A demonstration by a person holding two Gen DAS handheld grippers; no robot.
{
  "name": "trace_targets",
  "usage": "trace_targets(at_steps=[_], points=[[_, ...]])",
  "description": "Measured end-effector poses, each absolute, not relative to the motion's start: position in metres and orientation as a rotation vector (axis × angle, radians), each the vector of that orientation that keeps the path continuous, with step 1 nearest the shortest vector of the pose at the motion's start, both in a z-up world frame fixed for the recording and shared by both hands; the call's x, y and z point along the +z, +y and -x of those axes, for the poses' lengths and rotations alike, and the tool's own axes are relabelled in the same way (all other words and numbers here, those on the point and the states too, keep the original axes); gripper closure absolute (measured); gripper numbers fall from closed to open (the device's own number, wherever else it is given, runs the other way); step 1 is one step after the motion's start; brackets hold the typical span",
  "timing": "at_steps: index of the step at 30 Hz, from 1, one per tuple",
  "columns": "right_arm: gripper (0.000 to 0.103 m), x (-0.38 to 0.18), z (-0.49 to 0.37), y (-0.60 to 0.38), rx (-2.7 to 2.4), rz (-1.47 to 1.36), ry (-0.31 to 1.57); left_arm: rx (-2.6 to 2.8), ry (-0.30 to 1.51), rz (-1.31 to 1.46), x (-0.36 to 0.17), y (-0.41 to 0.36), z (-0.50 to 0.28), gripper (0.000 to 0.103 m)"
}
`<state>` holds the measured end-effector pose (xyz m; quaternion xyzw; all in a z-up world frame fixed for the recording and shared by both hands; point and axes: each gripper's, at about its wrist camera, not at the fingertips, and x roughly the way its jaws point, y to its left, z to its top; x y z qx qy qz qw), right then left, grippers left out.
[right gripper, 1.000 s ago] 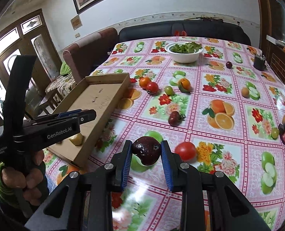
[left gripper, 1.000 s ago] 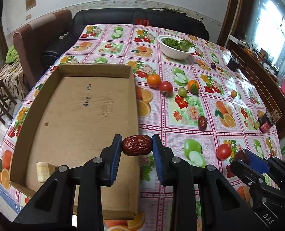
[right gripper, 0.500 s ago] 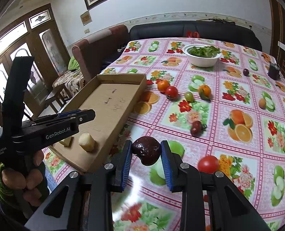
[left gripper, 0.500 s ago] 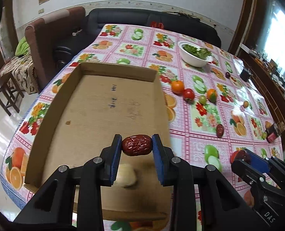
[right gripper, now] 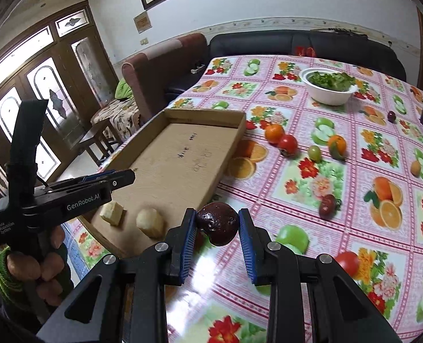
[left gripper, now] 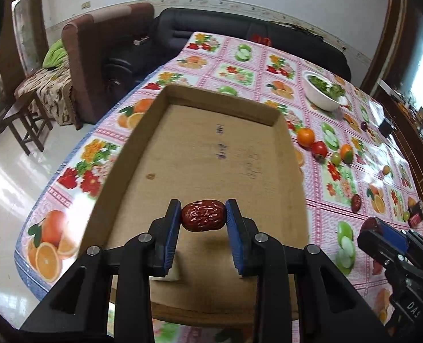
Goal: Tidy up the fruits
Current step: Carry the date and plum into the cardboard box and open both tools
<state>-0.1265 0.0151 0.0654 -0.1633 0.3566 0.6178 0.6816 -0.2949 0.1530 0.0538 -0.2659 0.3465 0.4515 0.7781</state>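
My left gripper [left gripper: 202, 220] is clamped on a wrinkled, dark red dried date [left gripper: 203, 219], pinched end to end between the blue pads and hanging above the near part of the shallow brown cardboard tray [left gripper: 211, 154]. My right gripper [right gripper: 217, 225] is closed on a glossy, dark purple round plum [right gripper: 217, 223], held over the flowered pink tablecloth [right gripper: 297, 188] just off the tray's near right corner.

The date looks light, leathery and a little springy, so I judge the end-to-end pinch secure. The plum is smooth and shiny, probably slippery and easy to bruise; I would keep the pads across its widest part and not squeeze harder.

On the tray floor, at its near end, lie two pale peeled fruit pieces, a blocky chunk [right gripper: 112, 213] and a rounder one [right gripper: 150, 223] beside it. The rest of the tray is bare cardboard with some handwriting.

To the right of the tray, loose on the cloth, sit a red tomato [right gripper: 346, 263], a small dark red fruit [right gripper: 327, 205], then further off an orange [right gripper: 274, 133] touching another red tomato [right gripper: 287, 144], a green fruit [right gripper: 314, 153] and a second orange [right gripper: 336, 145]. Beyond the tray's far right corner stands a white bowl of greens [right gripper: 330, 85].
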Motion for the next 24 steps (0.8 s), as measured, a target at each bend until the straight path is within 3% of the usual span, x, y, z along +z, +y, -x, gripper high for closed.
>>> trace_targets(at_steps=[24], points=[[0.072, 0.009, 0.18, 0.139, 1.489, 0.513, 0.93, 1.063, 0.881, 0.645, 0.008, 0.206, 0.312, 0.073]])
